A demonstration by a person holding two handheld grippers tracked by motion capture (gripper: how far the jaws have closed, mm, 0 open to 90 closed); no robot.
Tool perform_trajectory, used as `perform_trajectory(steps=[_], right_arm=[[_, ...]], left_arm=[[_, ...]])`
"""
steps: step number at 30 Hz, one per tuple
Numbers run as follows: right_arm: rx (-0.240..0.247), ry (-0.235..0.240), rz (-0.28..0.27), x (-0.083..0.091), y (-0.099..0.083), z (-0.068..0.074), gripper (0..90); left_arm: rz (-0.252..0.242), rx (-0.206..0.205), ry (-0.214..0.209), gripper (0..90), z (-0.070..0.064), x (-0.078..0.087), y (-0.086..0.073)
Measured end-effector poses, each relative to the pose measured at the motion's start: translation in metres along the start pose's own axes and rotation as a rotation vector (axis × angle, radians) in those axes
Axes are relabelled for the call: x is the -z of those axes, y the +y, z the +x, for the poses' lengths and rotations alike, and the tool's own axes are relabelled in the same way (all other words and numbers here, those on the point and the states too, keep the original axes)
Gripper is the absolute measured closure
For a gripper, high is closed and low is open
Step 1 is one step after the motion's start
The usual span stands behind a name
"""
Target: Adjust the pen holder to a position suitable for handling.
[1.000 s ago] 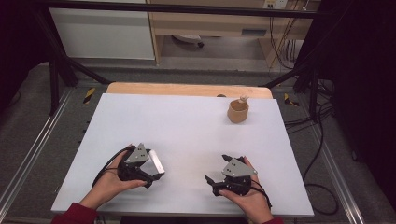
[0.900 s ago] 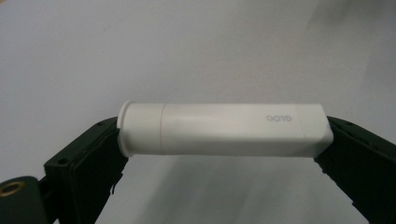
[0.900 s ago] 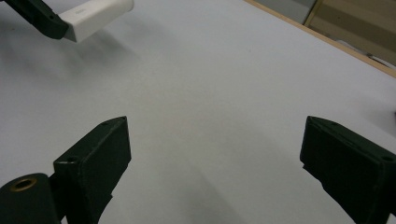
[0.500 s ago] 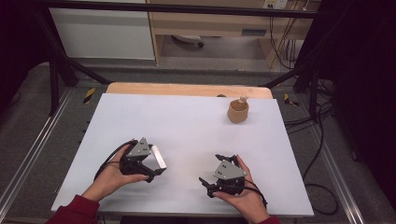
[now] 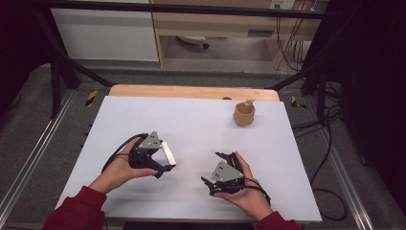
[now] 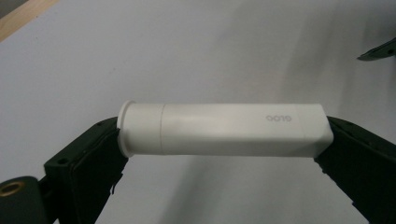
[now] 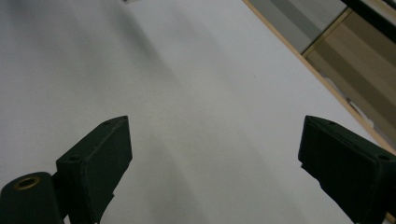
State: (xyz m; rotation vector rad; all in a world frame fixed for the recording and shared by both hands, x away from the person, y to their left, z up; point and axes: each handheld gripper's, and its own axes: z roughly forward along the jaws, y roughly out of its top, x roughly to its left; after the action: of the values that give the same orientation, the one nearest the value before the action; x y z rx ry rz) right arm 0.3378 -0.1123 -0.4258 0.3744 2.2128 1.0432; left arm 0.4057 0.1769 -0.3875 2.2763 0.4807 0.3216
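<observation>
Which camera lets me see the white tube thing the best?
The left gripper view. The white tube shows up close there, held end to end between the left gripper's jaws, with its flanged end and small lettering clear. The high view shows it small, in the left gripper.

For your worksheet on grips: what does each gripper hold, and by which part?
The left gripper clamps a white tube end to end, cap against one jaw. The right gripper holds nothing.

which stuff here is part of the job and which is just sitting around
In the job:
white tube, clamped end to end in the left tongs
right tongs, open and holding nothing

Just lying about:
brown cup at the table's far right
cables on the floor
</observation>
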Motion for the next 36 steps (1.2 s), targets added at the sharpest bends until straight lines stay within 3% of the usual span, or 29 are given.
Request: perform_trajectory(steps=[6,7,9,10,17,27,36], right_arm=[[0.077,0.001,-0.017,-0.008,0.008,0.002,14.8],[0.125,-0.015,-0.019,-0.009,0.011,0.003,16.7],[0.142,-0.023,-0.023,-0.01,0.013,0.004,17.0],[0.179,-0.039,-0.032,-0.012,0.016,0.005,19.2],[0.259,-0.091,-0.067,-0.02,0.025,0.007,24.7],[0.307,-0.122,-0.102,-0.032,0.036,0.002,27.4],[0.309,-0.14,-0.144,-0.035,0.041,-0.001,33.5]], left_arm=[[-0.009,-0.013,-0.017,3.4,-0.001,0.003,0.011],[-0.009,-0.015,-0.021,3.4,-0.002,0.002,0.013],[-0.006,-0.022,-0.032,3.4,-0.003,0.002,0.016],[-0.006,-0.025,-0.037,3.4,-0.002,0.002,0.018],[-0.01,-0.021,-0.067,3.4,0.001,0.001,0.026],[-0.035,0.014,-0.11,3.4,0.014,-0.002,0.043],[-0.042,0.005,-0.123,3.4,0.017,0.001,0.052]])
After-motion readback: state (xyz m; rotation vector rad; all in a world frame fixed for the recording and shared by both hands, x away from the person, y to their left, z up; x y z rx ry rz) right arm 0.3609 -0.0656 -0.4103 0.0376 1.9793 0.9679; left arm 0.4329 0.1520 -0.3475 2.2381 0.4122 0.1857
